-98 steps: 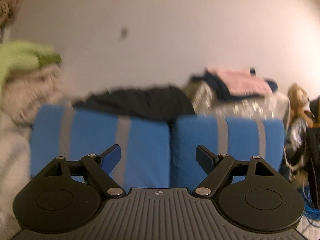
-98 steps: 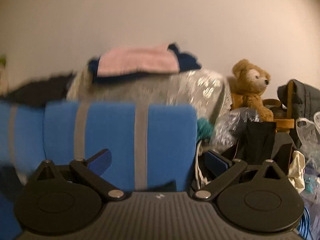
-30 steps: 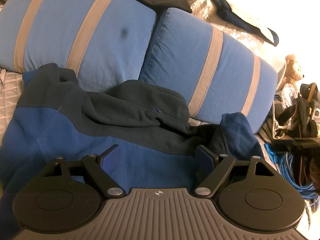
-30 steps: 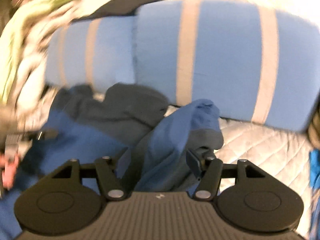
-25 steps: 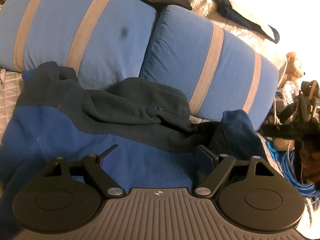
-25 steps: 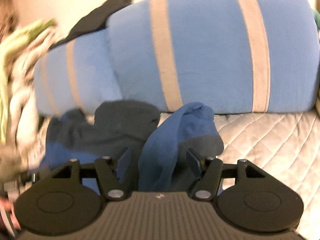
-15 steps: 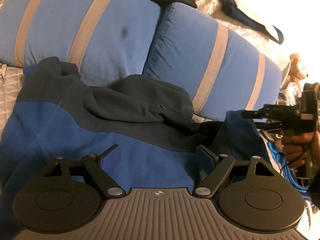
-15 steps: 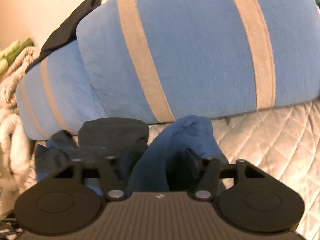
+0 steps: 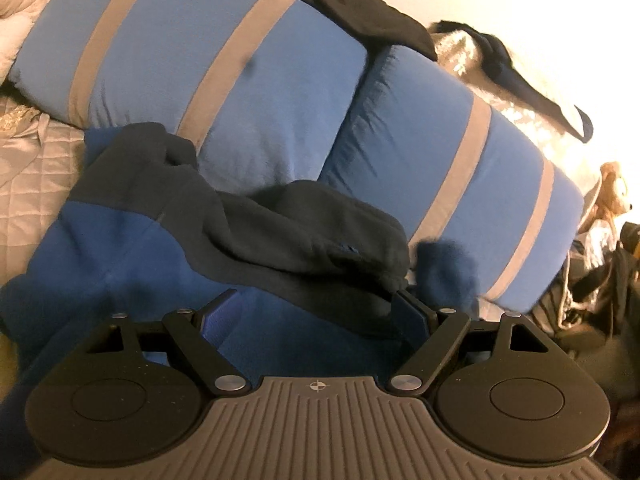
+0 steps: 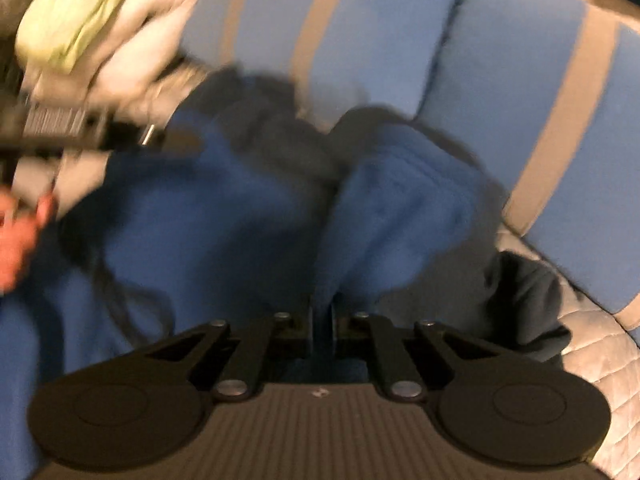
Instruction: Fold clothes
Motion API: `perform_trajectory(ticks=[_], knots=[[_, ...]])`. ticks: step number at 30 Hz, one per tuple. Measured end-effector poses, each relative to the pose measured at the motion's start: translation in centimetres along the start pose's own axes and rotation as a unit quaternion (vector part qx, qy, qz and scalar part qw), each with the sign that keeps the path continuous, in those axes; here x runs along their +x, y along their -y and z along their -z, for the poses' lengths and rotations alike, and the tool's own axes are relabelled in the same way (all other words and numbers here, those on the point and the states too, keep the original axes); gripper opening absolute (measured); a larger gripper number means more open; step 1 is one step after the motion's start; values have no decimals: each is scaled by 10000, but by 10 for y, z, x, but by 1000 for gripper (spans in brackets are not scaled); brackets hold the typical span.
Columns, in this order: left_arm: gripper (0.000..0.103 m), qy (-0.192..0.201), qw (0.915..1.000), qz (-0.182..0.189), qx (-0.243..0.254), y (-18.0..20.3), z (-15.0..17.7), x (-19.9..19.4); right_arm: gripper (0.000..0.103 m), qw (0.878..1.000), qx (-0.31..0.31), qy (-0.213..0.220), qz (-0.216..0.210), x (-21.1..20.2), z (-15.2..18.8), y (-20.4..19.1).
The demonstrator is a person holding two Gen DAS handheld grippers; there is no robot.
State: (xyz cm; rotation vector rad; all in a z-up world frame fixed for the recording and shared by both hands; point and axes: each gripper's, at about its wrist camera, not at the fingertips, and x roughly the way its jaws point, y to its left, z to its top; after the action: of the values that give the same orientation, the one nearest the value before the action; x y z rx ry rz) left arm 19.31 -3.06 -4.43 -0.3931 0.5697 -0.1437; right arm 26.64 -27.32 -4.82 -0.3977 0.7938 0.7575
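Pinching blue sleeve (image 10: pixel 400 208) of fleece jacket (image 9: pixel 132 248), right gripper (image 10: pixel 320 328) jaws just closed on it, sleeve apparently stretching toward striped pillows (image 9: pixel 440 168); left gripper (image 9: pixel 316 312) spread wide, empty, over jacket body.

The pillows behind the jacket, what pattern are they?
Blue pillows with grey stripes, clearest in the left wrist view.

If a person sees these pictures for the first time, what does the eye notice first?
First, the blue and dark grey fleece jacket, crumpled on the quilted bedcover. Behind it lean two blue pillows with grey stripes. The right gripper is shut on the jacket's blue sleeve; the left gripper is open above the jacket.
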Motion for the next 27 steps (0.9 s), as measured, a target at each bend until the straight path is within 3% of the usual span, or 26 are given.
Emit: perform_trajectory(ticks=[4, 5, 6, 7, 12, 17, 27], knots=[[82, 122, 9998, -37, -139, -5, -2, -4, 15, 9985, -414, -344, 81, 4, 7, -19], [82, 152, 9997, -46, -175, -6, -3, -5, 23, 9983, -459, -347, 89, 3, 5, -22], [82, 182, 9996, -56, -211, -7, -3, -5, 40, 9981, -504, -349, 97, 1, 3, -24], [82, 208, 9994, -68, -264, -8, -4, -6, 46, 9978, -557, -338, 108, -1, 1, -26], [82, 324, 9976, -177, -586, -19, -8, -10, 62, 9949, -988, -128, 140, -5, -23, -40], [82, 302, 9969, -189, -696, -23, -10, -9, 63, 9888, -1465, -256, -87, 11, -40, -58], [82, 219, 9982, -159, -543, -19, -8, -6, 57, 9922, -996, -630, -404, 69, -58, -46]])
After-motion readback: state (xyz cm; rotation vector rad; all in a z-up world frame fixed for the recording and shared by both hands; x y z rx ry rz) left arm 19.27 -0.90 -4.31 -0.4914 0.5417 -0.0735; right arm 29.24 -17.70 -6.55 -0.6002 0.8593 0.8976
